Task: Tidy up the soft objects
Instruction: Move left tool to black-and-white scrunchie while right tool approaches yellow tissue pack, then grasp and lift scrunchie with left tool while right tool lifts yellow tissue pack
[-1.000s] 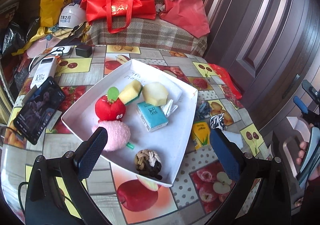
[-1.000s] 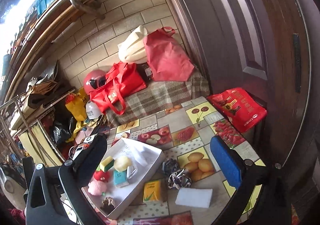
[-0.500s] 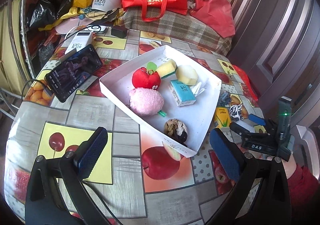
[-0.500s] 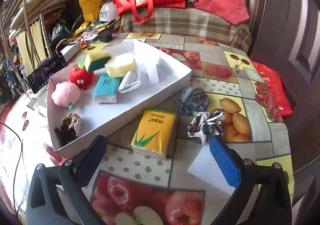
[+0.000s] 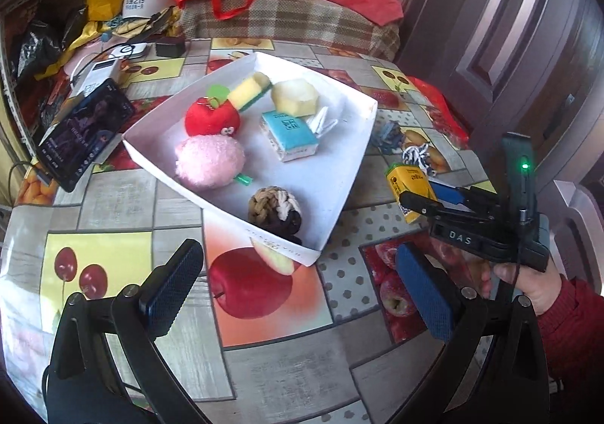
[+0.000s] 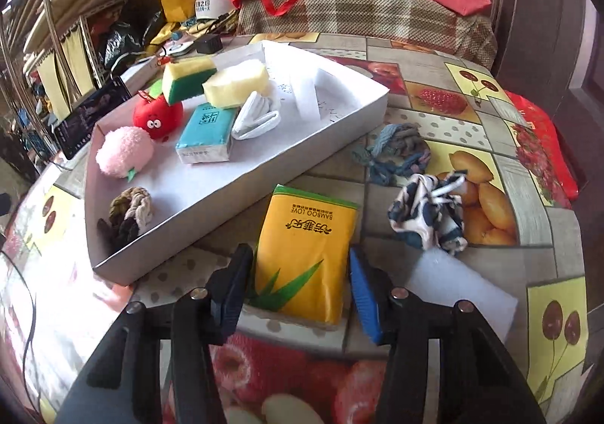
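My right gripper (image 6: 300,286) has one black pad and one blue pad; my left gripper (image 5: 298,290) has dark blue pads on black fingers. The tissue pack (image 6: 307,254) is yellow with a green top edge and green leaves. The tray (image 6: 241,193) is white. It holds a pink plush (image 6: 124,152), a red plush (image 6: 156,118), a teal pack (image 6: 205,137) and a yellow-green sponge (image 6: 187,76). The tablecloth (image 6: 472,122) carries fruit prints on grey and yellow squares. My sleeve (image 5: 570,314) is red.

White foam sheet (image 6: 464,284) partly hidden behind the right gripper's blue finger, near end of the yellow tissue pack (image 6: 305,254) covered by the fingers, phone (image 5: 81,133) screen too blurred to read, tablecloth (image 5: 113,212) cut off at the near edge
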Motion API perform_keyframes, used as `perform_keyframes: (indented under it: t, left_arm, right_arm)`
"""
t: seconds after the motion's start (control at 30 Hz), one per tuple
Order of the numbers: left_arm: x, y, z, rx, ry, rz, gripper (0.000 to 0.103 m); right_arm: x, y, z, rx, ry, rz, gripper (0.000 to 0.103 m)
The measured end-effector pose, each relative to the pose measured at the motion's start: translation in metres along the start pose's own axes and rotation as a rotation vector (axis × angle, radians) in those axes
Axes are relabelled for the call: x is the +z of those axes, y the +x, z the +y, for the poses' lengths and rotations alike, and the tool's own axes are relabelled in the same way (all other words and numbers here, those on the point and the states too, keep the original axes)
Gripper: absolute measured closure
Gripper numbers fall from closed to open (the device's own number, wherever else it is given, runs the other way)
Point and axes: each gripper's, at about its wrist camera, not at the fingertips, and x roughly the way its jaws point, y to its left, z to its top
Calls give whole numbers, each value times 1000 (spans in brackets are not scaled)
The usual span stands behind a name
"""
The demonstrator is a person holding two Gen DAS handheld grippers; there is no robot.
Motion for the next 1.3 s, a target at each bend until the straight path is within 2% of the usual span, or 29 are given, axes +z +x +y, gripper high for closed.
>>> perform_keyframes:
  t: [0.17, 0.33, 0.47, 0.53, 0.57, 0.6, 0.67, 0.8, 0.83, 0.87, 0.9, 0.93, 1.1, 1.3]
  left_arm:
    - [17, 42, -47, -85, 98, 56, 0]
    - [50, 92, -101, -161, 177, 90, 0]
    - [81, 139, -139, -182, 197, 121, 1]
    - [93, 166, -151, -198, 168, 155, 1]
    - [98, 178, -157, -194, 161, 166, 4]
    - [101, 189, -163, -174, 169, 172, 15]
    - [106, 210, -176, -104, 204, 194, 25]
    - [100, 240, -182, -35, 244, 250, 25]
    - [96, 244, -182, -37, 254, 263, 29]
    - [93, 244, -182, -34, 270, 258, 47]
    - [91, 240, -182, -40, 294, 236, 60]
    - [89, 237, -180, -76, 292, 240, 64]
    - [92, 193, -169, -186, 213, 153, 65]
    - [101, 105, -154, -269, 179, -35, 65]
  right_arm:
    - [-21, -71, -62, -49, 219, -106, 52]
    - [-36, -123, -113, -133, 345, -185, 52]
    - [-49, -144, -133, -176, 407, -216, 52]
    - [-56, -152, -142, -194, 429, -224, 52]
    - [-59, -154, -145, -206, 437, -226, 52]
    - [-62, -157, -148, -217, 446, -228, 52]
    - [-68, -161, -156, -229, 469, -232, 52]
    - [-73, -166, -171, -245, 516, -246, 52]
    - [-73, -167, -173, -244, 524, -250, 52]
    - [-72, -167, -174, -241, 528, -255, 52]
    - [-69, -168, -174, -238, 528, -262, 52]
    - [-67, -169, -173, -235, 523, -270, 52]
    - [-43, -182, -155, -201, 465, -343, 52]
    - [-10, -197, -121, -134, 377, -428, 52]
